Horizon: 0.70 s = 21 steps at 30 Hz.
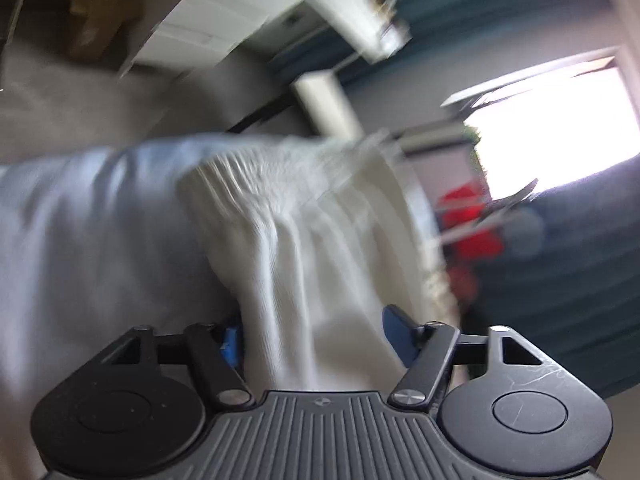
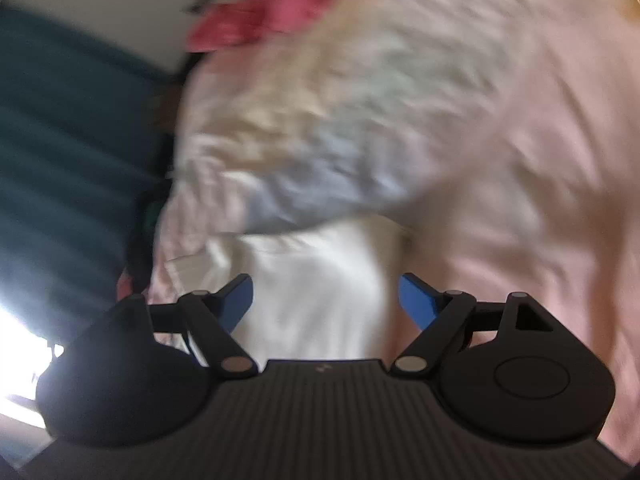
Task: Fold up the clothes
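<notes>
A white garment with a gathered elastic band (image 1: 304, 216) hangs between the blue fingers of my left gripper (image 1: 316, 332); the jaws stand apart with the cloth bunched between them, lifted and blurred. The same white cloth (image 2: 320, 292) lies between the blue fingers of my right gripper (image 2: 326, 300), whose jaws also stand wide apart around it. Whether either pair of pads presses on the cloth cannot be told. Beyond it lies a rumpled pale pink sheet (image 2: 540, 160) with a whitish crumpled garment (image 2: 340, 120) on it.
A pink-red cloth (image 2: 272, 12) lies at the far edge of the bed. A red item (image 1: 468, 232) and a bright window (image 1: 560, 128) are at the right. Teal curtain (image 2: 60, 140) at the left. Grey floor and white furniture (image 1: 224, 20) show beyond.
</notes>
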Motion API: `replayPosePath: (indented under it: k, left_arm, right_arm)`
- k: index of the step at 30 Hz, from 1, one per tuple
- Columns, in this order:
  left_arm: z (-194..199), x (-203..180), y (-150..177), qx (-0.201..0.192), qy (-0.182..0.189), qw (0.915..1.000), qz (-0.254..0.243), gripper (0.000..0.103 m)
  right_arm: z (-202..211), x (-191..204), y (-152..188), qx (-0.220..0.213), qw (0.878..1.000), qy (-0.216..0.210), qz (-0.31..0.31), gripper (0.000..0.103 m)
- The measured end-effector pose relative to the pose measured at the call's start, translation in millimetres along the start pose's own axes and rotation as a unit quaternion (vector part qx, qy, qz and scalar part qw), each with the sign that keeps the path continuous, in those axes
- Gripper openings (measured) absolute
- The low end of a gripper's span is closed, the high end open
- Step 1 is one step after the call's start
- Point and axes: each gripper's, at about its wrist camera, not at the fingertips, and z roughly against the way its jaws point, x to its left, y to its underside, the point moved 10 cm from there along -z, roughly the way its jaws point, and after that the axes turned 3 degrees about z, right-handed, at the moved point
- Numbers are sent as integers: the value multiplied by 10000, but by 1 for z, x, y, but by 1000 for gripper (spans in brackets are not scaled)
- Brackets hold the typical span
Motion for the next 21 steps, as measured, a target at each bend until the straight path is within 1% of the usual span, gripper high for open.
replayPosePath:
  k: [1, 2, 4, 5, 7, 9, 10, 11, 12, 13, 14, 15, 16, 18, 21]
  left_arm:
    - [-1, 2, 0, 1, -10, 10000, 13, 63]
    - [0, 3, 0, -24, 15, 10000, 53, 63]
    - [0, 5, -1, -73, 28, 9999, 94, 63]
    - [-1, 5, -1, -92, 24, 9999, 79, 62]
    - [-2, 1, 0, -163, -33, 9998, -71, 58]
    - [-8, -5, -2, -221, -67, 9993, -291, 50]
    - [-13, -10, -4, -227, 44, 9992, -314, 50]
    - [-19, -14, -6, -231, 175, 9991, -317, 46]
    - [-21, -15, -9, -242, 316, 9989, -235, 37]
    - [-20, -13, -10, -263, 390, 9987, -182, 31]
    - [-20, -13, -11, -287, 400, 9986, -209, 20]
    - [-19, -12, -12, -311, 401, 9984, -249, 15]
    - [-19, -13, -13, -342, 423, 9980, -316, 15]
    - [-14, -19, -14, -468, 502, 9967, -436, 11]
    - [3, -30, -15, -736, 605, 9930, -696, 7]
  right_arm:
    - [-5, -9, 3, 136, 9996, -4, -257, 74]
    - [-9, -15, 6, 253, 9988, 31, -412, 69]
    - [-18, -20, 11, 389, 9978, 124, -518, 68]
    - [-22, -19, 12, 385, 9980, 133, -479, 66]
    - [-32, -13, 11, 305, 9989, 188, -294, 62]
    - [-46, -8, 8, 258, 9992, 282, -71, 53]
    - [-52, -7, 6, 226, 9992, 335, -7, 37]
    - [-57, -8, 3, 175, 9991, 384, 26, 23]
    - [-60, -8, 1, 133, 9991, 390, 42, 19]
    - [-61, -8, -1, 100, 9993, 349, 36, 13]
    - [-63, -9, -3, 67, 9995, 307, 31, 10]
    - [-62, -8, -4, 30, 9997, 252, 42, 8]
    - [-59, -5, -6, -13, 9998, 182, 72, 7]
    - [-52, 7, -10, -136, 9997, -2, 199, 7]
    - [-35, 23, -16, -387, 9982, -364, 292, 6]
